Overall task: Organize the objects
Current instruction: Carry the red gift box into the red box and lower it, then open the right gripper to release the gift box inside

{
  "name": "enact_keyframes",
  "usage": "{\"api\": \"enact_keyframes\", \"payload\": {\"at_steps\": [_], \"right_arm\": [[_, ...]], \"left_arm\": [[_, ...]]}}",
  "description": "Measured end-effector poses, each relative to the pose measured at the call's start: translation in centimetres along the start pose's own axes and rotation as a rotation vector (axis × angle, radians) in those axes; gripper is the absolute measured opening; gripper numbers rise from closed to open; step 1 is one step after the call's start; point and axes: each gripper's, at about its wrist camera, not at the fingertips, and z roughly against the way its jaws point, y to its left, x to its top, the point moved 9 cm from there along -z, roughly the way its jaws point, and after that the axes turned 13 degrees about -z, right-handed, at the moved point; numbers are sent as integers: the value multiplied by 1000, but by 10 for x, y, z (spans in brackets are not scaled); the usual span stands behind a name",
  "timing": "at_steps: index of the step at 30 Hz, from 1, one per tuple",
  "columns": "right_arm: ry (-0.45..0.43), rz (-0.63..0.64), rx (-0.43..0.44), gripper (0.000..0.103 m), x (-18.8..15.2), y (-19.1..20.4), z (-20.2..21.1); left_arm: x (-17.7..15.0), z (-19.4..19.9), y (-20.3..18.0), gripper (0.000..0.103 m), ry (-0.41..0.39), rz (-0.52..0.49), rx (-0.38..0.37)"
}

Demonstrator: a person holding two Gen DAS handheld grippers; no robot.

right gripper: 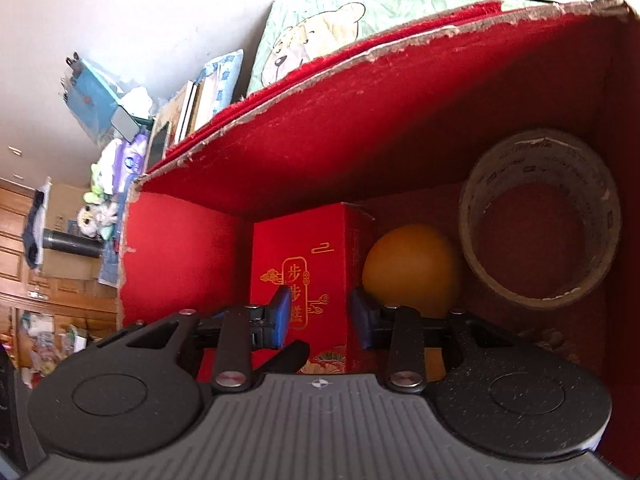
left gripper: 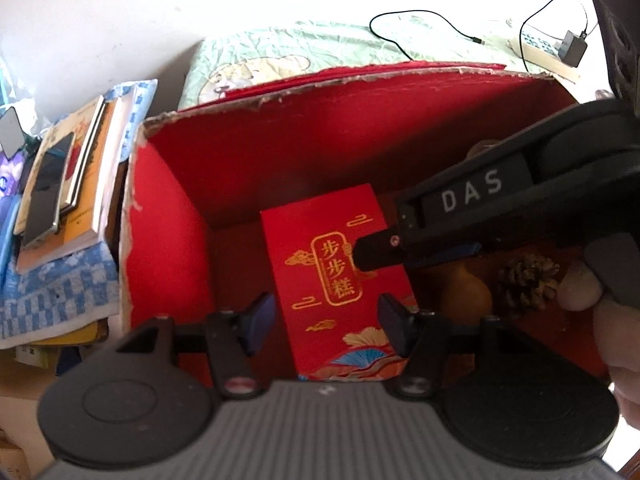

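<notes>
Looking along both pairs of fingers, we find the red gift box (left gripper: 338, 280) standing inside the large red carton (left gripper: 168, 216), toward its left wall, with its long axis running away from us toward the back wall.

Our left gripper (left gripper: 326, 326) has its jaws apart, one pad on each side of the near end of the gift box; we cannot tell whether either pad touches it. Our right gripper (right gripper: 320, 314) also has its jaws apart and empty. It reaches in from the right, and its fingertip lies over the gold label on the gift box as seen from the left wrist.

Just right of the gift box sits the orange gourd (right gripper: 412, 270), then the tape roll (right gripper: 540, 216); the pine cone (left gripper: 526, 280) and a pale stone (left gripper: 578, 288) lie nearer the front.

We judge the left gripper better aligned for a grasp across the short width of the gift box.
</notes>
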Motion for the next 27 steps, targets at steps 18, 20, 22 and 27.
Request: {"api": "enact_keyframes", "payload": {"at_steps": [18,20,22,27], "right_arm": [[-35,-31,17,31,5,-10,7],[-42,-51,-7,30,6,-14,7],[-60,-67,-18,26,7,-17,8],[-109,-70,-31,24,7,-18,14]], "left_arm": [[14,13,-3,60,-69,-6,-5],[15,9,-4,60,-55,-7,0],[15,5,-4,60,-41,-7,4],[13,4,-4,59,-36,6,-2]]}}
